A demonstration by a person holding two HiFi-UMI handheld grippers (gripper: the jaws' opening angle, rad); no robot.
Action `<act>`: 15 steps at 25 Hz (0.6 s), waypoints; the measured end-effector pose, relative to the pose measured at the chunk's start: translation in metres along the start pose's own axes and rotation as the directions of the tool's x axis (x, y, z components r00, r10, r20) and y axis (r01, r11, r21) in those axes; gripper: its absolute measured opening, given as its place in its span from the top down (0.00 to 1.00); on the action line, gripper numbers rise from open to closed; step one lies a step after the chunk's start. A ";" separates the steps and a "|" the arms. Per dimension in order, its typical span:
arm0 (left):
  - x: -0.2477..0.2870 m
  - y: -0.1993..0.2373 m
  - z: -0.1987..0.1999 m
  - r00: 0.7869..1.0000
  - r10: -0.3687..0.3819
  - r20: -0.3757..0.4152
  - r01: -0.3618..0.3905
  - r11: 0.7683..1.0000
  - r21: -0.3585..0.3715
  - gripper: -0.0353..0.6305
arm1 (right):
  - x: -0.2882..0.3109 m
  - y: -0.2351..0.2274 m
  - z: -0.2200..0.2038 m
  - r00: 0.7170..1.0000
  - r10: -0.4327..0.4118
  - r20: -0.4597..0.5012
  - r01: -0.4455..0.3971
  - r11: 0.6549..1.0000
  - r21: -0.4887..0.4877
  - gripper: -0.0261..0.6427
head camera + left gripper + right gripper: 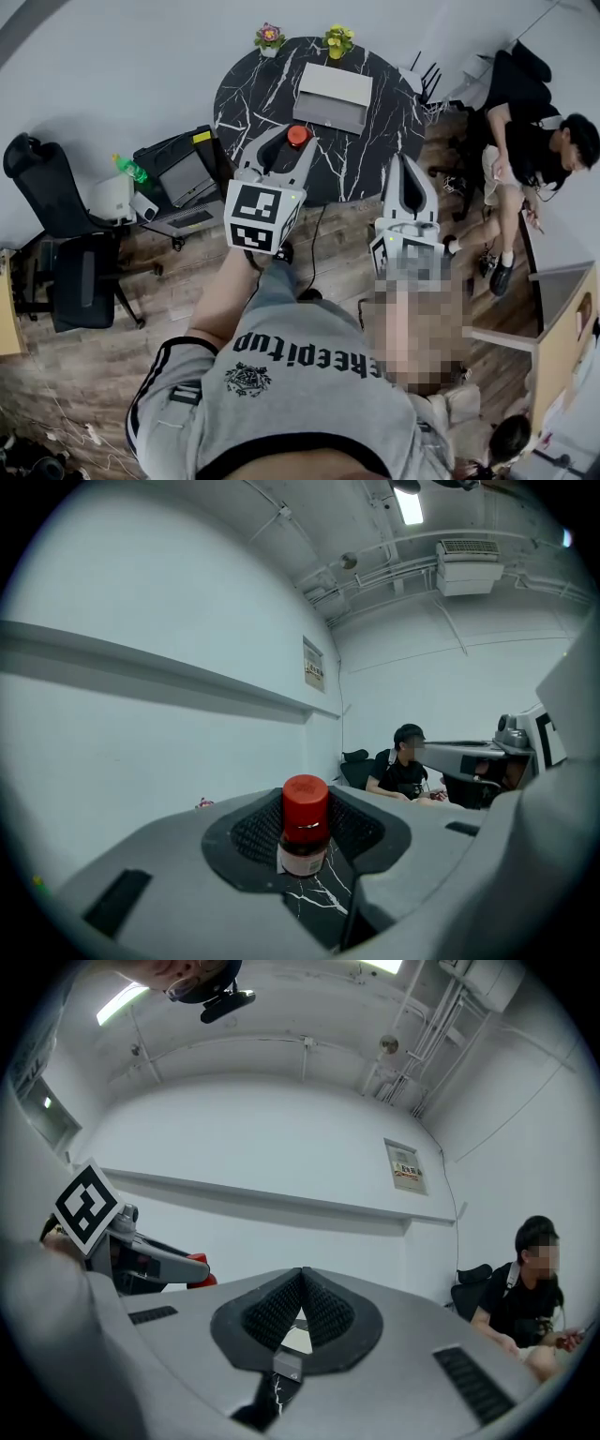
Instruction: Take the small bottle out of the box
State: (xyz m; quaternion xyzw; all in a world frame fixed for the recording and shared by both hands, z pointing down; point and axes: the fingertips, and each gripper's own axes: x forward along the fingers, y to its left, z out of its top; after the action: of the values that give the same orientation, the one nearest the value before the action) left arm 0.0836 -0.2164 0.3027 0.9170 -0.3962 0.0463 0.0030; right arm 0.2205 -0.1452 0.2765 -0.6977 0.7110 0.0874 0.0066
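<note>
The small bottle (298, 134), red-capped with a pale label, stands upright between the pads of my left gripper (297, 141), which is shut on it above the near part of the round black marble table (253, 84). The bottle (304, 828) fills the middle of the left gripper view, with the marble top below it. The grey box (333, 97) lies farther back on the table, apart from the bottle. My right gripper (410, 162) hovers at the table's right edge; its ribbed pads (323, 1312) meet at the tip with nothing between them. The bottle's red cap (194, 1270) shows at the left of the right gripper view.
Two small flower pots (270, 38) (338, 39) stand at the table's far rim. A person (525, 150) sits to the right. A black office chair (66, 253) and a low stand with a laptop (183, 183) are on the left, on a wooden floor.
</note>
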 end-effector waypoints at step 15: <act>-0.021 -0.021 0.004 1.000 0.006 0.022 -0.006 1.000 -0.001 0.73 | -0.030 -0.008 0.002 1.000 -0.021 -0.001 0.021 1.000 -0.019 0.96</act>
State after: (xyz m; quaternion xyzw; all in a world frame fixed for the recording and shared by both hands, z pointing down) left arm 0.0845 -0.1867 0.2971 0.9163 -0.3990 0.0361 -0.0011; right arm 0.2291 -0.1156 0.2770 -0.7052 0.7028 0.0935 0.0006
